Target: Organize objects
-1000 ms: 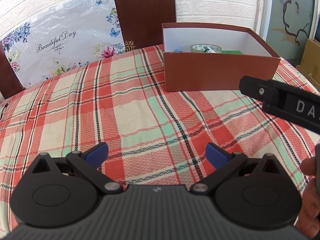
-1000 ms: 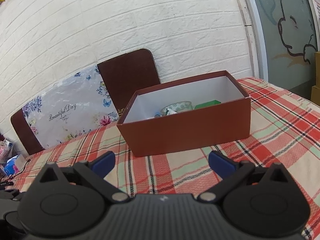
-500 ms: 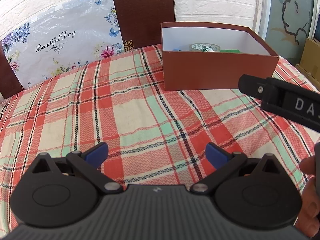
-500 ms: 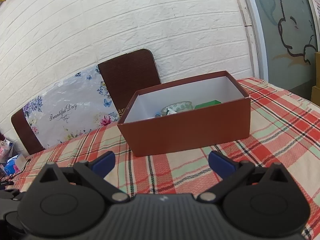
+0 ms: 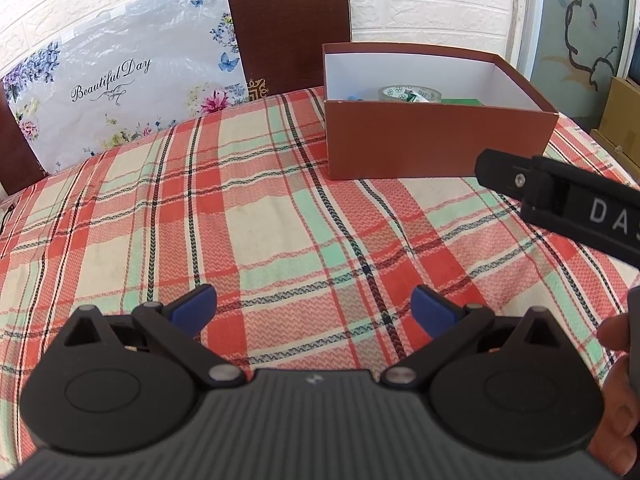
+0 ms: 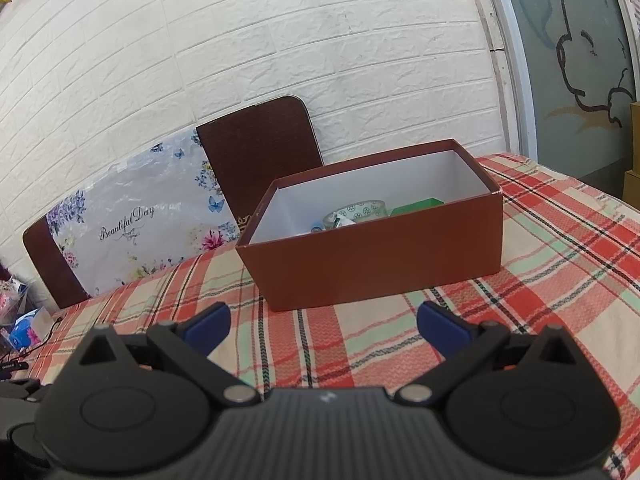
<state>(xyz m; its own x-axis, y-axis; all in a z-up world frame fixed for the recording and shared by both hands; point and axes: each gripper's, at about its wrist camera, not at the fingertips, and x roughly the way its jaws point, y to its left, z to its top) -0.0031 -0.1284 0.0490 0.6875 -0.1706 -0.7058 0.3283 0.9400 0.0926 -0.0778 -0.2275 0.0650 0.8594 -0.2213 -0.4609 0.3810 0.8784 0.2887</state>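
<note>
Left claw point(image 5: 313, 307): released, blue fingertips point(image 5: 191, 309) spread wide, nothing between them. It hangs above bare plaid tablecloth point(image 5: 256, 216) on the bench, well short of the box. At the right edge of the left wrist view, part of a hand point(image 5: 618, 396) shows beside the claw body, and a black housing bearing the white letters "DA" point(image 5: 560, 204) crosses in front of the near right corner of the box.

Right claw point(image 6: 323, 326): released, blue fingertips point(image 6: 208, 325) spread wide, nothing between them. It hangs low over the tablecloth point(image 6: 560, 280), pointing at the long near wall of the box.

Task things: an open reddish-brown cardboard box point(image 5: 436, 144) with a white interior stands on the bench, apart from both claws. Inside it, partly hidden by the near wall, lie a roll of clear patterned tape point(image 6: 358, 213), a green flat object point(image 6: 418, 206) just to the right of the roll, and a small blue item point(image 6: 316, 227) to its left; what the blue item is cannot be told.

Surroundings: behind the bench, a brown chair back point(image 6: 260, 156) and a floral panel printed "Beautiful Day" point(image 5: 120, 88) lean against a white brick wall point(image 6: 280, 40). A second brown chair back point(image 6: 52, 268) stands at the far left.
</note>
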